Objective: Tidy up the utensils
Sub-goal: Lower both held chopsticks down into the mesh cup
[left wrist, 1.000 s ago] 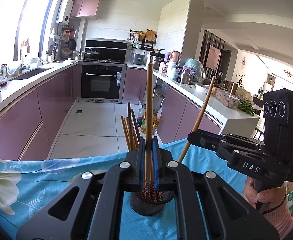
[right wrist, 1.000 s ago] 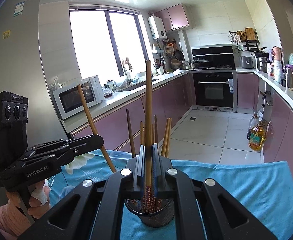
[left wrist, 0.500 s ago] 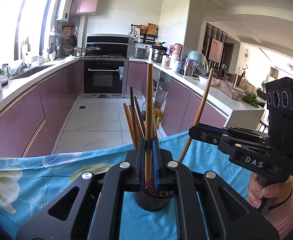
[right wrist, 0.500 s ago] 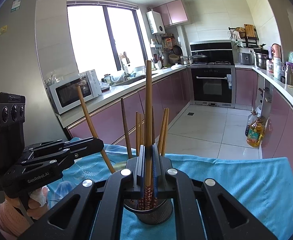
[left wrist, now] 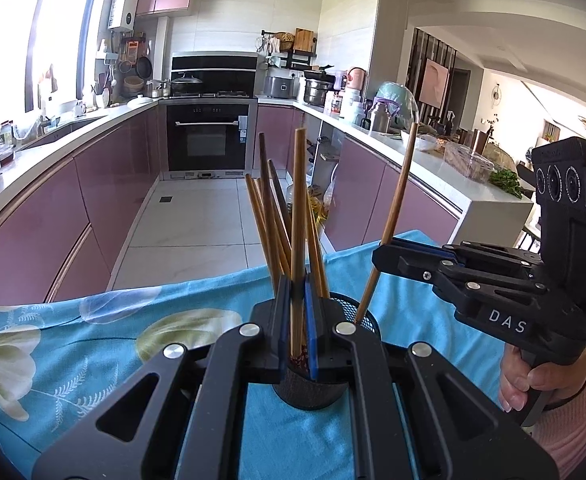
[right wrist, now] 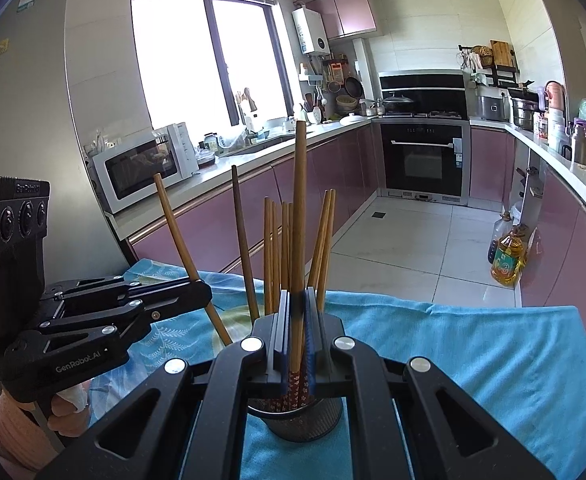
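Observation:
A black mesh utensil cup (left wrist: 357, 316) stands on the blue flowered cloth (left wrist: 73, 344) and holds several wooden chopsticks (left wrist: 267, 224). My left gripper (left wrist: 297, 304) is shut on one upright chopstick (left wrist: 299, 200) whose lower end is inside the cup. My right gripper (right wrist: 297, 312) is shut on another chopstick (right wrist: 299, 208), its patterned end also down in the cup (right wrist: 301, 420). Each gripper shows in the other's view: the right one (left wrist: 385, 250) holding its slanted chopstick (left wrist: 397, 208), the left one (right wrist: 201, 292) with its chopstick (right wrist: 177, 232).
The cloth-covered table (right wrist: 493, 352) ends just beyond the cup, with tiled kitchen floor (left wrist: 197, 216) behind. Pink cabinets, an oven (right wrist: 425, 160), a microwave (right wrist: 141, 168) and an oil bottle (right wrist: 507, 256) stand farther off. A hand (left wrist: 541, 380) holds the right gripper's handle.
Both grippers have lowered their chopsticks further into the cup. The cup now shows less below the jaws and the chopstick tops sit lower in view.

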Demonstrator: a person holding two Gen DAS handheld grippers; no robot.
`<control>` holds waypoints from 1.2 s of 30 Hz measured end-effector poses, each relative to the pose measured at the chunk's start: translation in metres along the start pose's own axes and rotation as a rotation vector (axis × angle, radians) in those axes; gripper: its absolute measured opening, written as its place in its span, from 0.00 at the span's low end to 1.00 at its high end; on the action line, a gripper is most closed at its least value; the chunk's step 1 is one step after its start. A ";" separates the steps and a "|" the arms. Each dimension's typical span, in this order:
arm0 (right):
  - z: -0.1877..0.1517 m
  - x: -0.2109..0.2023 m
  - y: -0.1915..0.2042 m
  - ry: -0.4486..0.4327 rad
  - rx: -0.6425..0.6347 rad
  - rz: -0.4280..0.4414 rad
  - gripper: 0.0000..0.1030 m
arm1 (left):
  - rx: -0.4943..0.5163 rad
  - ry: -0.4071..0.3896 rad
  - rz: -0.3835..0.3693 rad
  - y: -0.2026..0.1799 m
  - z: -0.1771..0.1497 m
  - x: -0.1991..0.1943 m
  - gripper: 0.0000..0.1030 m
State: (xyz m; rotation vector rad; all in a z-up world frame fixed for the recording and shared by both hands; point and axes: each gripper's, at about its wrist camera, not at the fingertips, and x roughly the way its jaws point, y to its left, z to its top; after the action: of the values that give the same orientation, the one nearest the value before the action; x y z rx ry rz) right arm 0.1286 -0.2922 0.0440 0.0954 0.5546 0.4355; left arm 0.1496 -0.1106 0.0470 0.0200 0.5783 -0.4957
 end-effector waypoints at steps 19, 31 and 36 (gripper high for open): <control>-0.008 0.021 0.000 0.054 -0.005 -0.002 0.06 | -0.028 0.051 -0.003 0.014 -0.002 0.029 0.07; -0.007 0.031 0.001 0.059 0.002 -0.001 0.06 | -0.048 0.062 0.007 0.020 -0.004 0.040 0.07; -0.007 0.035 0.001 0.061 0.006 0.002 0.06 | -0.061 0.073 0.011 0.024 -0.003 0.048 0.08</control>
State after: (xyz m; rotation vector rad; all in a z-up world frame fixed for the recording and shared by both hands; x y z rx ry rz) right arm 0.1510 -0.2768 0.0216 0.0886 0.6157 0.4395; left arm 0.1939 -0.1102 0.0164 -0.0166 0.6638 -0.4676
